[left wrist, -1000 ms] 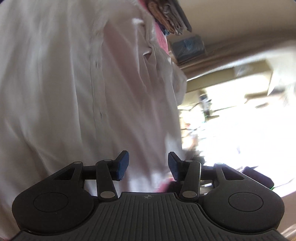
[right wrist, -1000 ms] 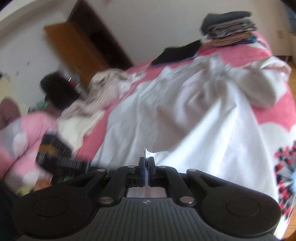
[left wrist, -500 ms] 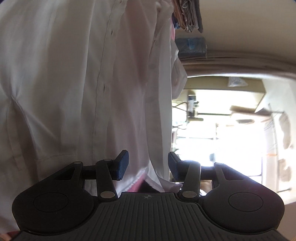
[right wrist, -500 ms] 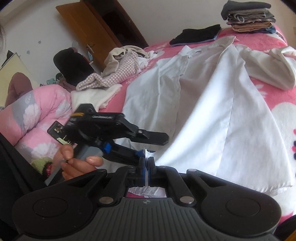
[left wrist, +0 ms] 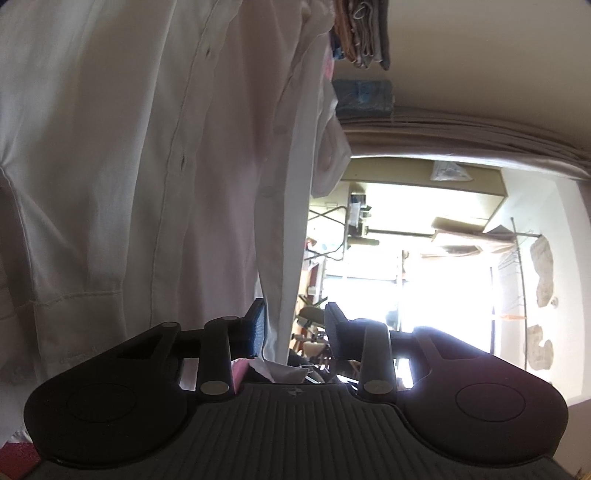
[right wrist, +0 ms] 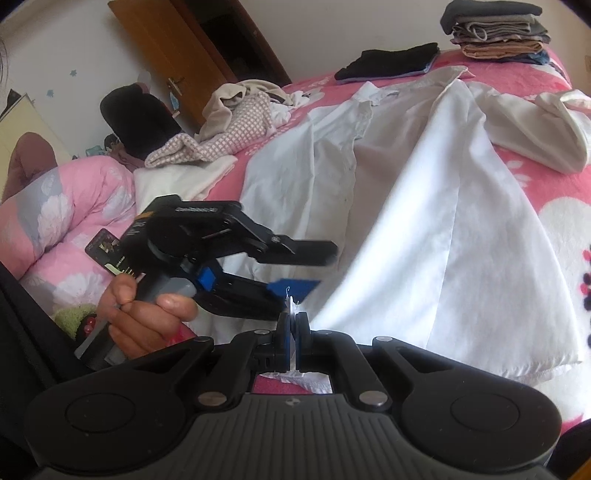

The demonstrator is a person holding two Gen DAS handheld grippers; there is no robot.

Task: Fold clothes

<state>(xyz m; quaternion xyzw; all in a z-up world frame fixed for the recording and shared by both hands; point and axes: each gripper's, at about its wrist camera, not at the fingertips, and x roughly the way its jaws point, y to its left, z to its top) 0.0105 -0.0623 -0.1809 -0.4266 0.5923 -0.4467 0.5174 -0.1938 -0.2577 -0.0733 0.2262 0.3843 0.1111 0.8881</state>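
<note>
Left wrist view: rolled on its side, nearly level, pressed very close against the hanging white cotton button shirt, with a bright cluttered doorway far beyond on the right. Right wrist view: angled downward from the foot of the pink flowered bedspread, across the whole bed toward the brown wooden door. Shared between both: the same shirt, and the folded stack of grey and tan clothes. Also caught in the right view: the black left gripper, near and just ahead.
</note>
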